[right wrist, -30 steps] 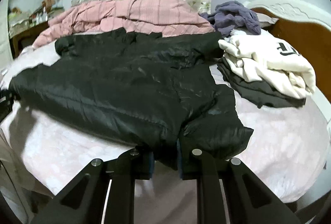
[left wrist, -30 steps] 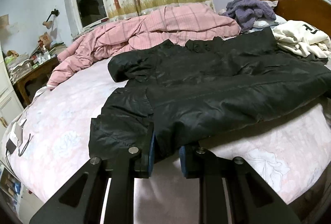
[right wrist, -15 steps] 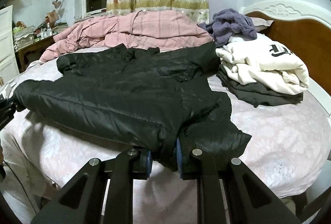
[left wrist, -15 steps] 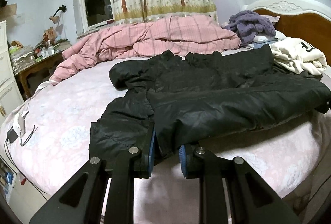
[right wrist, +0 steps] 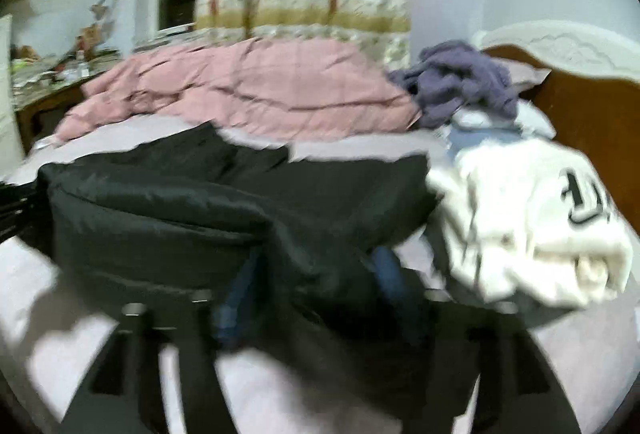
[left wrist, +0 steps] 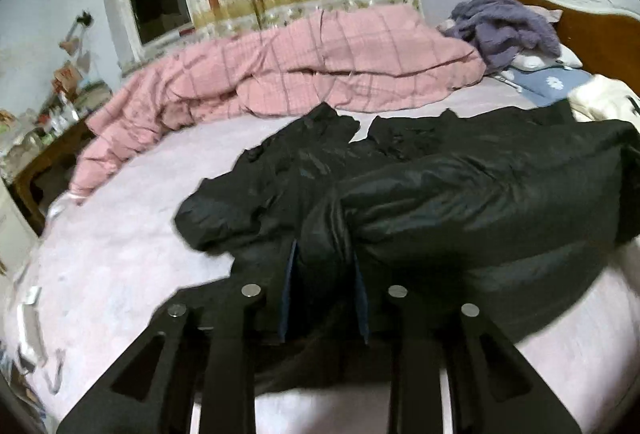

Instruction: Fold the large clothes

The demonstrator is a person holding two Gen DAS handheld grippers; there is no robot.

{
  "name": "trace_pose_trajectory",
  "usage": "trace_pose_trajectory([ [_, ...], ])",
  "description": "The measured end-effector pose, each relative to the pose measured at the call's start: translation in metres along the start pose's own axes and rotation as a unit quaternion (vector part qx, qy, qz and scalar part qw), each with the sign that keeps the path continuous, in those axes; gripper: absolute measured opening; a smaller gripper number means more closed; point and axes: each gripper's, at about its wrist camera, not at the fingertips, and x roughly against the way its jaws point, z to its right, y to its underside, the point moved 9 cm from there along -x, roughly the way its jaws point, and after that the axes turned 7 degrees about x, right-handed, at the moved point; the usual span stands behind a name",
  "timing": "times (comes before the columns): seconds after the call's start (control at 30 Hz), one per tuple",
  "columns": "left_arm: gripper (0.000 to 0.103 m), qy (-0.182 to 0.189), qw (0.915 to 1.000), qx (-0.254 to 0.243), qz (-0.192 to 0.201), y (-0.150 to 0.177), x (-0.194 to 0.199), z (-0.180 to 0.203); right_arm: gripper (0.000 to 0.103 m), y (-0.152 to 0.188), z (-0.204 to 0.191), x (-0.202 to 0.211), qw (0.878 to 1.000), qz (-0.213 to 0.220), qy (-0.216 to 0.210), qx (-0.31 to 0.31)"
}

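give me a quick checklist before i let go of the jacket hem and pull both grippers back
1. Black jacket hem carried over its body: ok, folded.
2. Left gripper jaws opening, fabric between them: not ok, not free.
3. Right gripper jaws opening, fabric between: cannot tell if free, blurred.
4. White sweatshirt clear of the fold: not ok, touching the jacket.
5. Pink quilt clear: ok.

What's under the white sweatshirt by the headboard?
The white printed sweatshirt overlaps the puffy black jacket's far edge and pale pink bedsheet. Anything beneath is covered.
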Motion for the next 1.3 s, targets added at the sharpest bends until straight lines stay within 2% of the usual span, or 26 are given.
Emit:
trace_pose_trajectory([
  [0.1, 0.029, 0.012, 0.9997, 0.018, -0.012, -0.006, -0.036, -0.004, 0.069, -0.018, 0.005, -0.039, 1.000, -0.001, 0.019, 0.003],
  [0.17, 0.033, 0.014, 0.9996, 0.025, -0.004, -0.006, -0.051, -0.008, 0.071, -0.027, 0.007, -0.061, 0.999, 0.002, 0.032, 0.010],
  [0.23, 0.038, 0.008, 0.9997, 0.022, -0.002, -0.004, -0.062, -0.011, 0.081, -0.033, 0.009, -0.075, 0.998, 0.018, 0.051, 0.017],
  [0.3, 0.043, 0.003, 0.9998, 0.017, -0.006, -0.004, -0.071, -0.015, 0.085, -0.034, 0.015, -0.082, 0.997, 0.035, 0.069, 0.013],
  [0.43, 0.052, -0.022, 0.9989, 0.032, 0.025, -0.013, -0.068, -0.033, 0.085, -0.022, 0.045, -0.077, 0.995, 0.053, 0.084, -0.030],
  [0.5, 0.070, -0.028, 0.9961, 0.064, 0.054, -0.019, -0.055, -0.049, 0.085, -0.014, 0.070, -0.064, 0.991, 0.062, 0.088, -0.078],
  [0.57, 0.072, -0.020, 0.9928, 0.092, 0.074, -0.023, -0.038, -0.063, 0.086, -0.007, 0.088, -0.051, 0.987, 0.067, 0.070, -0.127],
  [0.63, 0.075, -0.005, 0.9904, 0.112, 0.081, -0.022, -0.021, -0.075, 0.086, 0.001, 0.099, -0.043, 0.982, 0.061, 0.031, -0.174],
  [0.67, 0.078, -0.001, 0.9898, 0.118, 0.079, -0.019, -0.015, -0.079, 0.086, 0.007, 0.101, -0.042, 0.979, 0.053, 0.003, -0.195],
  [0.77, 0.079, 0.007, 0.9893, 0.132, 0.061, -0.006, -0.008, -0.089, 0.086, 0.029, 0.092, -0.048, 0.968, 0.009, -0.085, -0.238],
  [0.87, 0.079, 0.025, 0.9892, 0.142, 0.022, 0.012, -0.013, -0.091, 0.086, 0.056, 0.081, -0.052, 0.960, -0.032, -0.113, -0.255],
  [0.97, 0.079, 0.044, 0.9885, 0.143, -0.021, 0.035, -0.023, -0.090, 0.086, 0.063, 0.075, -0.057, 0.963, -0.046, -0.101, -0.247],
  [1.0, 0.079, 0.051, 0.9877, 0.145, -0.032, 0.041, -0.026, -0.088, 0.080, 0.061, 0.073, -0.059, 0.965, -0.044, -0.097, -0.238],
  [1.03, 0.079, 0.060, 0.9863, 0.147, -0.044, 0.048, -0.029, -0.087, 0.065, 0.059, 0.071, -0.060, 0.968, -0.041, -0.093, -0.230],
  [1.13, 0.079, 0.078, 0.9816, 0.157, -0.077, 0.067, -0.042, -0.081, 0.042, 0.052, 0.065, -0.070, 0.978, -0.039, -0.062, -0.196],
  [1.23, 0.079, 0.106, 0.9721, 0.177, -0.110, 0.081, -0.060, -0.073, 0.034, 0.047, 0.061, -0.082, 0.981, -0.042, -0.054, -0.181],
  [1.27, 0.077, 0.113, 0.9684, 0.192, -0.112, 0.082, -0.064, -0.074, 0.033, 0.048, 0.060, -0.087, 0.982, -0.049, -0.052, -0.176],
  [1.3, 0.069, 0.118, 0.9654, 0.205, -0.110, 0.081, -0.065, -0.074, 0.033, 0.050, 0.058, -0.093, 0.982, -0.057, -0.049, -0.171],
])
